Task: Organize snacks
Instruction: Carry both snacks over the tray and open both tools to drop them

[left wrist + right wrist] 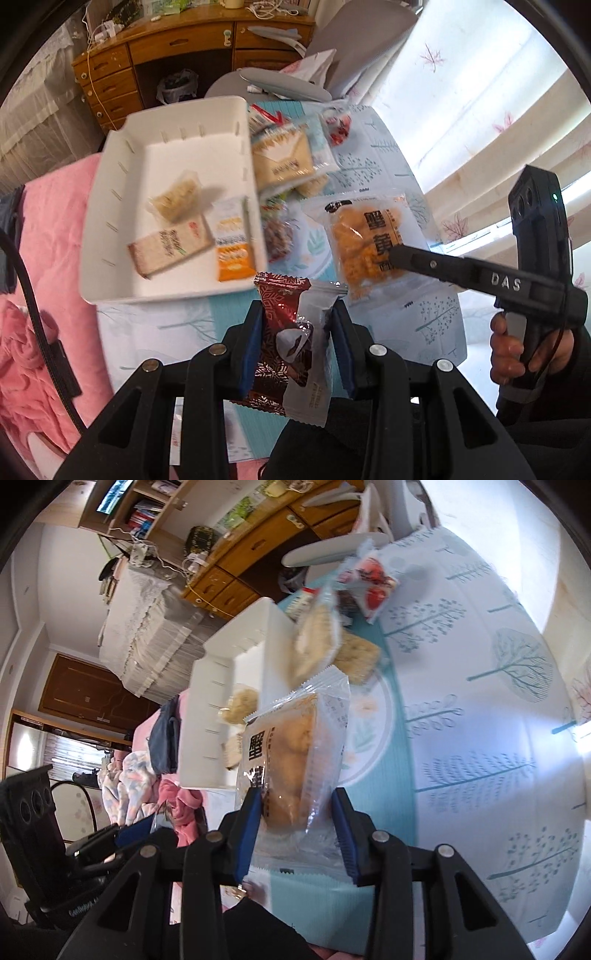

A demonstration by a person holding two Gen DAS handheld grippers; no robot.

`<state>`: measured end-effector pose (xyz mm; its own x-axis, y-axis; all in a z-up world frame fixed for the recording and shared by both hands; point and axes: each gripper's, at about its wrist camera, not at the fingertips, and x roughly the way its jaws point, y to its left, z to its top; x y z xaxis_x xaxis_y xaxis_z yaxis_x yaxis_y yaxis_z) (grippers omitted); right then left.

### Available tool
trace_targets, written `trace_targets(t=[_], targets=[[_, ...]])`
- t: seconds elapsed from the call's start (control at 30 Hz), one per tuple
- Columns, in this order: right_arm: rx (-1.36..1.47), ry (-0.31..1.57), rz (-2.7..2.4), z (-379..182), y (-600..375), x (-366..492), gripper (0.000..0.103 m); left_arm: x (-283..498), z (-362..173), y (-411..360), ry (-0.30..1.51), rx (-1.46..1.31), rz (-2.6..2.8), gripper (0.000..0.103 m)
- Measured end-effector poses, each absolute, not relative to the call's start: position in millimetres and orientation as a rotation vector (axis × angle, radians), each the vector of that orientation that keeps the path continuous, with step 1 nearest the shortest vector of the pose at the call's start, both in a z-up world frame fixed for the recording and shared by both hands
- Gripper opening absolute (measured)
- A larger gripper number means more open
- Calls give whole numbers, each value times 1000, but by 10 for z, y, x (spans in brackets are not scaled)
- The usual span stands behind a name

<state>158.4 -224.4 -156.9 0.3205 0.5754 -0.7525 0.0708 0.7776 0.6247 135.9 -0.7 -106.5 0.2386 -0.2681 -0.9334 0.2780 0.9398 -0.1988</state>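
Observation:
In the left wrist view my left gripper (pixel 299 332) is shut on a dark red snowflake-patterned snack packet (pixel 284 325) with a silver side, held above the table's near edge. Just beyond it lies a white tray (pixel 110 192) with several snacks inside, among them a beige bar (pixel 170 251) and an orange-and-white packet (pixel 232 243). My right gripper (pixel 297 823) is shut on a clear packet of golden-orange snack (pixel 295 746) with black characters, lifted off the table beside the tray (pixel 207 686). The left wrist view shows that packet (pixel 369 240) to the right of the tray, with the right gripper (pixel 402 258) on it.
Loose snacks lie beyond the tray: a beige packet (pixel 284 158), a red-and-white one (pixel 338 127), a dark one (pixel 279 236). The tree-patterned tablecloth (pixel 424 325) covers the table. A pink blanket (pixel 48 236) is left, a wooden desk (pixel 177 48) and a grey chair (pixel 284 85) behind.

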Motion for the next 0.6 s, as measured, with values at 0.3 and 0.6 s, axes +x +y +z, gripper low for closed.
trace_targets(t=[0.3,0.6], targets=[[637,1121,370,-1416,-1726,1616,39,1659,-937,556,1246,25,-363,34],[637,1040,365,-1372,-1207,1721,39,2047,-961,1070,1195,-1,-345,34]])
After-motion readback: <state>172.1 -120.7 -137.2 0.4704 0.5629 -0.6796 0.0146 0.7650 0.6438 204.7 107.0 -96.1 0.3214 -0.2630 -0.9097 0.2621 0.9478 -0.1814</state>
